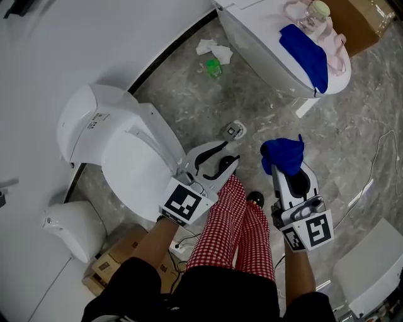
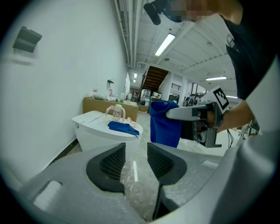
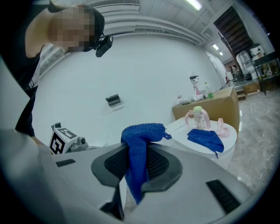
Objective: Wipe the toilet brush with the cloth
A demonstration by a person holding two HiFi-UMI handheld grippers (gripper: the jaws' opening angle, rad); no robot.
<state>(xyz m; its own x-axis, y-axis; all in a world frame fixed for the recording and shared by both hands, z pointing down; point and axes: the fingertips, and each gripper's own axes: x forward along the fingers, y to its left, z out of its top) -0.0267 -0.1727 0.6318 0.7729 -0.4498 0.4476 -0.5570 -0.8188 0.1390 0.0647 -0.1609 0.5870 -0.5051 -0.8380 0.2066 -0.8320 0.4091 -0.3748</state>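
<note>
Right gripper point(image 3: 136, 164) clamps the blue cloth point(image 3: 142, 133), its length hanging straight down; left gripper point(image 2: 136, 159) stands released.

On the closed toilet point(image 1: 255, 34) lie a spare cloth point(image 1: 305, 50) and, behind it, a bottle point(image 1: 313, 16). A box point(image 1: 365, 22) stands behind that toilet. Tissues point(image 1: 213, 49) lie on the floor point(image 1: 189, 107) to its left. Before it are the left tool point(image 1: 228, 156) and the right tool point(image 1: 288, 171), which has a cloth point(image 1: 283, 154) in it.

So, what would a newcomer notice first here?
The bright blue cloth clamped in the right gripper, centre right of the head view. Beside it the left gripper is open and empty, near the white toilet at left. A second blue cloth lies on another toilet, top right.
</note>
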